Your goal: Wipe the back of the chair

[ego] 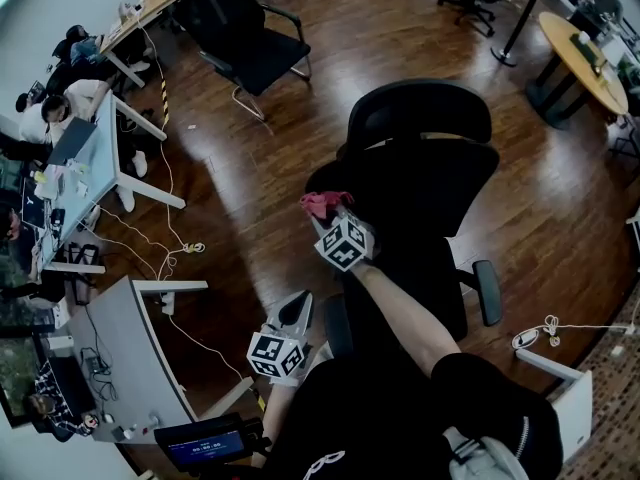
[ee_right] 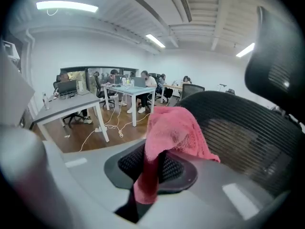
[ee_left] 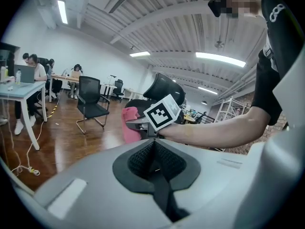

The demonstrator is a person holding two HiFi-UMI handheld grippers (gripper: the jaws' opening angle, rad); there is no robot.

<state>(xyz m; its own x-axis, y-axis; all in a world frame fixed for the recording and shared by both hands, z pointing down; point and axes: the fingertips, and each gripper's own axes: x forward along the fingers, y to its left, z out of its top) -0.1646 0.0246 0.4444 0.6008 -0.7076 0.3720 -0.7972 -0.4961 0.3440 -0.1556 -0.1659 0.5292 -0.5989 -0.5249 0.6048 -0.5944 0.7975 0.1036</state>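
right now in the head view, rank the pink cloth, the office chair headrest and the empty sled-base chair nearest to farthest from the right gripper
1. pink cloth, clamped in the right gripper itself.
2. headrest, just ahead and to the right.
3. empty sled-base chair, far ahead on the left.

Right claw (ee_right: 154, 165) pinches pink cloth (ee_right: 174, 128) beside chair back (ee_right: 248, 142).

cloth (ee_right: 171, 128): pink | chair (ego: 430, 183): black (mesh back) | floor (ego: 380, 28): brown, seemingly wood-grain
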